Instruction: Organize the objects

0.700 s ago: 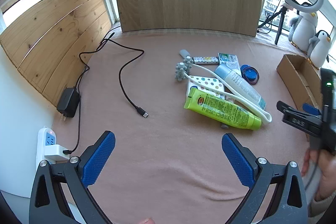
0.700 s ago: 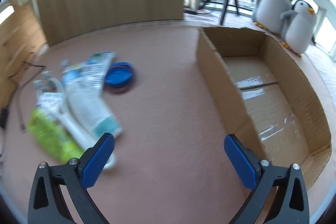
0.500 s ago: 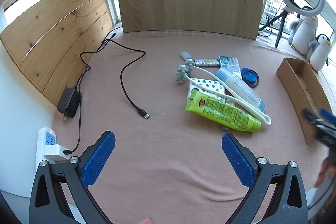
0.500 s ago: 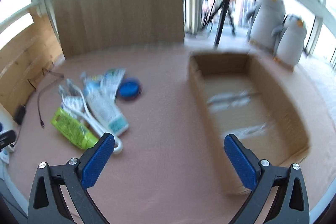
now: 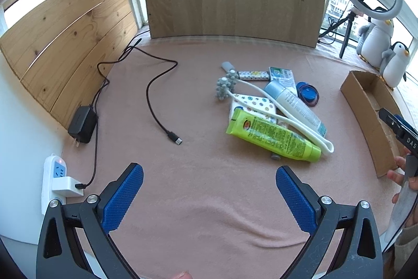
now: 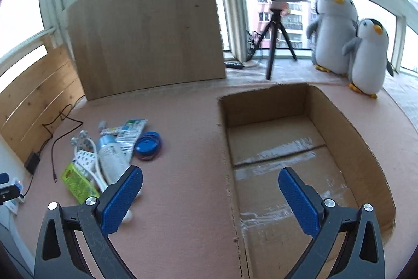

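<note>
- Blue ribbed pads line both tools: the left tool (image 5: 209, 196) hangs spread wide and empty over bare pink cloth on the desk (image 5: 183, 174), and the right tool (image 6: 210, 196) is equally spread and empty, straddling the near wall of the open brown cardboard box (image 6: 371, 156).
- Ahead of the left tool lies the cluster to be sorted: a lime-green squeeze tube (image 5: 271, 137), a white curved-handle massager with grey knobbed heads (image 5: 261, 101), a white spray bottle with a pale blue cap (image 5: 295, 103), a patterned white packet (image 5: 254, 106), a green-and-white flat pack (image 5: 283, 76) and a blue round lid (image 5: 308, 94).
- The green tube looks light, soft and slightly slick; gripping across its middle seems safest, since the cap end tapers.
- The massager crosses over the tube and bottle, so lifting either may drag it.
- Farther left, a black charging cable (image 5: 156, 96) trails to a black adapter (image 5: 82, 124).
</note>
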Motion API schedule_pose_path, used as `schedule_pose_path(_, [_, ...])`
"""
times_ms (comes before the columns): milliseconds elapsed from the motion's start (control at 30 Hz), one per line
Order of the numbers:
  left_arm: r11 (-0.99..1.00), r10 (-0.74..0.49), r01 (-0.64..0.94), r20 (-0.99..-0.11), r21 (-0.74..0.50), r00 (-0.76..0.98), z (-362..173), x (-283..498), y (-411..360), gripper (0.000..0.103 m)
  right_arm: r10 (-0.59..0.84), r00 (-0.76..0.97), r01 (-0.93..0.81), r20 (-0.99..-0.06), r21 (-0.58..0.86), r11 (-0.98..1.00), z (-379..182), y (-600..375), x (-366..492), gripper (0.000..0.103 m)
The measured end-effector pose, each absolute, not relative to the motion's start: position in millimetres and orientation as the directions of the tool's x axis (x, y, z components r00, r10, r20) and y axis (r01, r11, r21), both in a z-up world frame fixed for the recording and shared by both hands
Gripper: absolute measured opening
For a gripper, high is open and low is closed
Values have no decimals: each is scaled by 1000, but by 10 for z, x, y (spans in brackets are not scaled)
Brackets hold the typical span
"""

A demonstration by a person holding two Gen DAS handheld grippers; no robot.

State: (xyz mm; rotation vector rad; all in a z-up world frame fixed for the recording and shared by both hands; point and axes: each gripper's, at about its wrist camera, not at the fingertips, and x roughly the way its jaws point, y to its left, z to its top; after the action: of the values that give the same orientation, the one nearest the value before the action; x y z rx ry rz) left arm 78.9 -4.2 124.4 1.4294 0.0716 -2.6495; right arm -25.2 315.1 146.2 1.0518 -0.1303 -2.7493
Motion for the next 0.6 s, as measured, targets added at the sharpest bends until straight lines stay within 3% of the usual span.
schedule_pose_path(200, [-988, -96, 157, -841, 14, -533, 1209, 810, -128, 103, -205, -713, 145, -671, 145, -979, 1458, 3051, -242, 103])
schedule_pose_path(333, [-988, -98, 155, -838, 17, -536, 1252, 815, -94, 103, -94, -767, 128, -635, -7, -992, 1779, 2787, 91, 103])
schedule_pose_path(500, [-992, -76, 123, -833, 10, -548, 1295, 781, 10, 103, -88, -689, 174, -719, -47, -984, 1891, 2333, 304, 103])
schedule_pose_path(600, [-994, -64, 110, -835, 4, -546, 1263, 763, 58, 103, -122, -632, 188, -765, 1, -982, 1764, 2188, 329, 103])
